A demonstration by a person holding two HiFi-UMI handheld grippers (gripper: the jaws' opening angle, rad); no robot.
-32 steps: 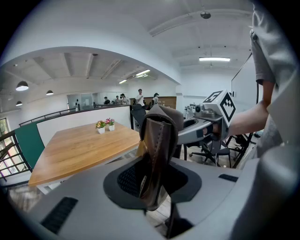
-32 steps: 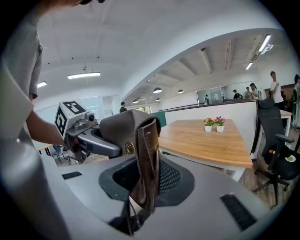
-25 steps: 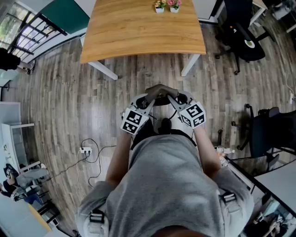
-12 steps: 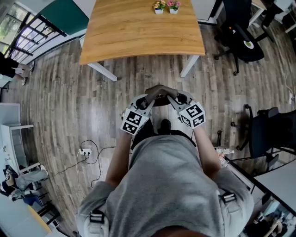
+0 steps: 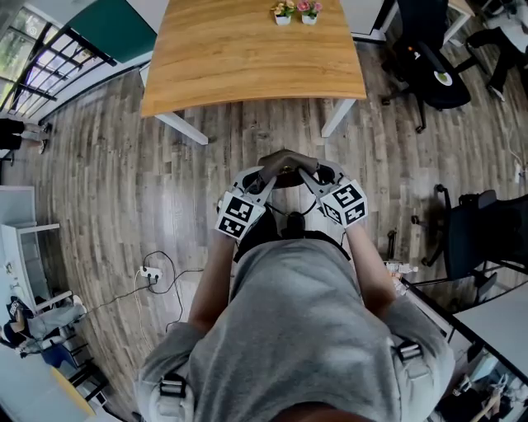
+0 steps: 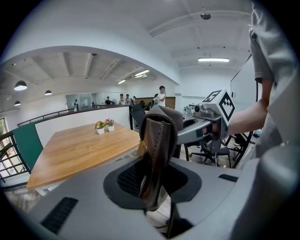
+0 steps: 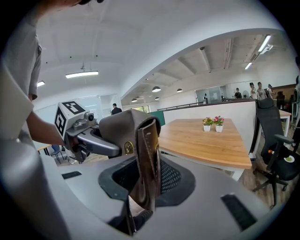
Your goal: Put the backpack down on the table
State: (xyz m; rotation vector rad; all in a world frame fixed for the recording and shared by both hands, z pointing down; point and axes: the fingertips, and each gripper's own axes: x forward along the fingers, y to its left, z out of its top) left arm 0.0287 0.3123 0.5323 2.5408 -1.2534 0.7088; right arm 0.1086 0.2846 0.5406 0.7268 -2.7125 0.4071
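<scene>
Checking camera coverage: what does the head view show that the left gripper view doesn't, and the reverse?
Head view only: a power strip with its cable, and the marker cube on the left gripper. Left gripper view only: ceiling lamps, people far back. Both: that gripper shut on the leather handle, the wooden table, two flower pots.

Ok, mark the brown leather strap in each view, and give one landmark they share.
Head view: brown leather strap at centre, arched ahead of the person's chest, short of the wooden table.
Left gripper view: the strap stands upright, centre foreground.
Right gripper view: the strap again upright, centre foreground.
Shared landmark: two flower pots on the table, top centre; pots left of the strap; pots right of it.
</scene>
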